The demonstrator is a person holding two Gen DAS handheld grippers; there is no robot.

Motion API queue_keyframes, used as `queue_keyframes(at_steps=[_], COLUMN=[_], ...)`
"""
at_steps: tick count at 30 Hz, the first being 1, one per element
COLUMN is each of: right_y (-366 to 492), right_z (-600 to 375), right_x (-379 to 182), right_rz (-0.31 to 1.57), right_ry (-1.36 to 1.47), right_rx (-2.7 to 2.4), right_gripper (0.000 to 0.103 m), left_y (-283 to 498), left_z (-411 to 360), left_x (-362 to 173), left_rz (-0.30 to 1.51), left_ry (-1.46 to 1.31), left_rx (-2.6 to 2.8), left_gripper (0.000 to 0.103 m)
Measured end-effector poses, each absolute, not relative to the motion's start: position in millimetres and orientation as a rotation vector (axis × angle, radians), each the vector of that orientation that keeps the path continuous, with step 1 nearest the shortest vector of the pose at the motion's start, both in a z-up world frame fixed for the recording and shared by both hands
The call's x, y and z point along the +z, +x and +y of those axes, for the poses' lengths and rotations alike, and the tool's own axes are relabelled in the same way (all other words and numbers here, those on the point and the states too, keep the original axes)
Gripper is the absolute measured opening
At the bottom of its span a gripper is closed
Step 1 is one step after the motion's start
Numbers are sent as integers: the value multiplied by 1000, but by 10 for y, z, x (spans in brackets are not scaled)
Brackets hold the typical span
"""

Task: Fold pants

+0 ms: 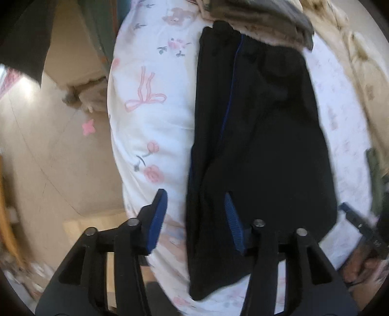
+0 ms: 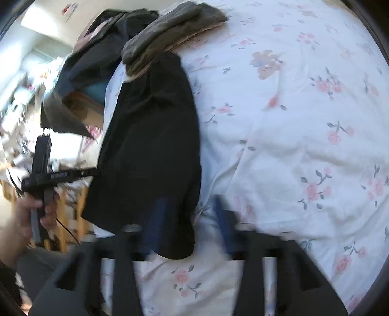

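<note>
Black pants [image 1: 262, 136] with a thin blue side stripe lie lengthwise on a white floral bedsheet [image 1: 150, 73], folded into a long strip. My left gripper [image 1: 194, 214] is open above the near left edge of the pants, one blue pad over the sheet, the other over the black cloth. In the right wrist view the pants [image 2: 150, 145] run from the top centre down to the fingers. My right gripper [image 2: 189, 218] is open over the near end of the pants, blurred by motion, and holds nothing.
A pile of grey-brown folded clothes [image 1: 257, 17] lies at the far end of the pants, also in the right wrist view [image 2: 170, 31]. The bed's left edge drops to a tiled floor [image 1: 48, 158]. The left hand with its gripper [image 2: 41, 170] shows beside the bed.
</note>
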State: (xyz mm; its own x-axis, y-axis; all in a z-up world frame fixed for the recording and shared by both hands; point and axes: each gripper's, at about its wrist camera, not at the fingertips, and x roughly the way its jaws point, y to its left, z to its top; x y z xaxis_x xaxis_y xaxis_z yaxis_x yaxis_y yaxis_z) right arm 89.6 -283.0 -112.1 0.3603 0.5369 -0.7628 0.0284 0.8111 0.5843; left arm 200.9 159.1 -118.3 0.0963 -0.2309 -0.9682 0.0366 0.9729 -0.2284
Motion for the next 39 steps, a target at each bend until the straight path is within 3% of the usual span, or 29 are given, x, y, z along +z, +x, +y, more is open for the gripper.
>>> queue_keyframes(at_steps=[1, 10, 12, 13, 14, 15, 18, 26, 30, 39], right_y=[901, 1029, 1044, 1051, 1062, 1070, 1077, 912, 641, 126], right_z=[-2898, -2587, -2508, -2489, -2478, -2465, -2434, -2829, -3186, -3372], right_x=[-1137, -1574, -1671, -1685, -1680, -1677, -1631, -1007, -774, -1108], right_rz=[1166, 1306, 1325, 1313, 1299, 1296, 1290, 1221, 1278, 1463], right_ry=[616, 723, 719, 711, 707, 701, 672, 718, 715, 664], right_rx=[354, 484, 485, 480, 473, 470, 475, 514, 513, 406], right_gripper=[66, 65, 63, 59, 43, 28, 9, 7, 7, 8], left_y=[1982, 1759, 1726, 1709, 1686, 1670, 1638, 1335, 887, 307], left_z=[1597, 1294, 1215, 1172, 1103, 1055, 957, 773, 623, 129], left_x=[-1172, -1483, -1480, -1459, -1436, -1417, -1373, -836, -766, -1024], left_rz=[1471, 1583, 1564, 1541, 1527, 1518, 1511, 1470, 1497, 1545], left_ry=[-205, -93, -22, 10, 40, 61, 103, -168, -302, -182], left_rx=[-212, -293, -304, -303, -307, -319, -312, -309, -335, -305], left_gripper=[54, 52, 43, 21, 14, 11, 6, 4, 4, 4])
